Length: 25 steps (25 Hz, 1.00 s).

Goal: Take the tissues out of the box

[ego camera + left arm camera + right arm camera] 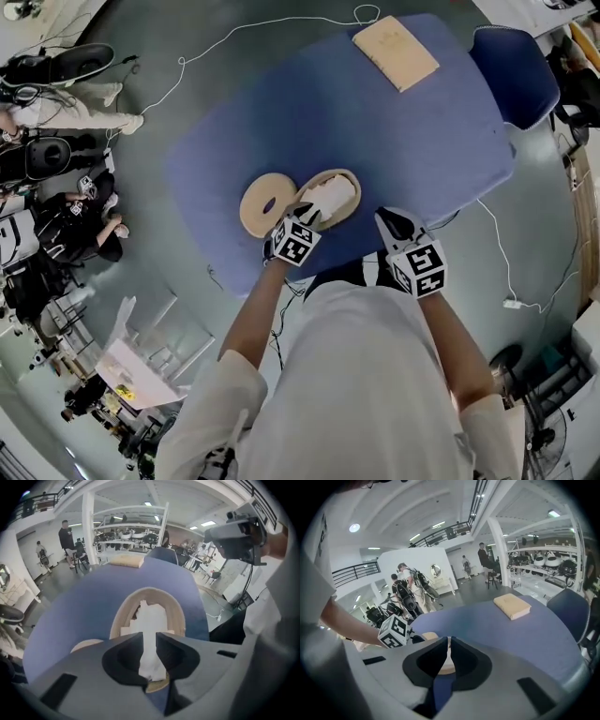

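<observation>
An oval wooden tissue box point(353, 186) lies open on the blue table point(375, 122), near the front edge, with white tissues point(331, 198) in it. Its round lid point(265, 204), with a hole in the middle, lies flat just left of it. My left gripper point(305, 217) reaches into the box's near end. In the left gripper view the left gripper point(149, 637) is shut on a strip of tissue point(151, 618) that runs up out of the box point(178, 613). My right gripper point(389, 221) hovers to the right of the box, and in its own view the right gripper point(449, 641) is shut on nothing.
A tan rectangular block point(395, 52) rests at the table's far edge. A blue chair point(514, 73) stands at the far right corner. A white cable point(234, 36) trails over the floor behind the table. People and equipment are off to the left.
</observation>
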Tool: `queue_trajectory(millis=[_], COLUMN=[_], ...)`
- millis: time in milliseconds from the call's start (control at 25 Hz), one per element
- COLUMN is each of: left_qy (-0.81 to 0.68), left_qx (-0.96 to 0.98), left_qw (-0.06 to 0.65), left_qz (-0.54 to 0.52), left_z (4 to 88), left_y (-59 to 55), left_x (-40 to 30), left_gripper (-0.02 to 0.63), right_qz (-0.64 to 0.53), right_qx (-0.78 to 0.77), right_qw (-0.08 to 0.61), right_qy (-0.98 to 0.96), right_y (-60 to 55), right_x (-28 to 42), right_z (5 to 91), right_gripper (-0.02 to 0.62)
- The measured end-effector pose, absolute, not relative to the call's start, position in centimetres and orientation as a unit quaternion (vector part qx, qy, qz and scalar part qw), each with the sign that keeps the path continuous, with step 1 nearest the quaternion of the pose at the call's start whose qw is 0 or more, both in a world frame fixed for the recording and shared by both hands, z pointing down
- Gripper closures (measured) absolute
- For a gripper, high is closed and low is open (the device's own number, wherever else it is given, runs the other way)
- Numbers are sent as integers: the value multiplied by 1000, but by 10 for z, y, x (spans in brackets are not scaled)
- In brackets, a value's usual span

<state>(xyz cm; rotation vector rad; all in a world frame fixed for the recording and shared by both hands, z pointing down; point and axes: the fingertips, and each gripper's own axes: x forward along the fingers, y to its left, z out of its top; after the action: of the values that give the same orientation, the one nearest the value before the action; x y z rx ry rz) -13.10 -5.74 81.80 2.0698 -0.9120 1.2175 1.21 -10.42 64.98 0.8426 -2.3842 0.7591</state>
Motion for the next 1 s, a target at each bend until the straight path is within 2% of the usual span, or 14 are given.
queue_trajectory(millis=[400, 520, 640, 1000], left_qy=[-314, -317, -317, -372], left_qx=[722, 715, 722, 757], left_qw=[256, 241, 245, 265], left_qz=[561, 574, 563, 468], left_z=[864, 864, 862, 810], left_y=[-55, -56, -54, -51], left_x=[-128, -128, -127, -130], left_gripper=[521, 572, 591, 595], right_qz=[320, 321, 320, 304], right_qx=[332, 326, 318, 296], right_qw=[227, 228, 231, 224], right_qy=[-858, -860, -862, -878], right_y=[-108, -109, -111, -125], right_x=[31, 31, 30, 26], right_z=[658, 659, 662, 648], right_gripper=[551, 551, 552, 551])
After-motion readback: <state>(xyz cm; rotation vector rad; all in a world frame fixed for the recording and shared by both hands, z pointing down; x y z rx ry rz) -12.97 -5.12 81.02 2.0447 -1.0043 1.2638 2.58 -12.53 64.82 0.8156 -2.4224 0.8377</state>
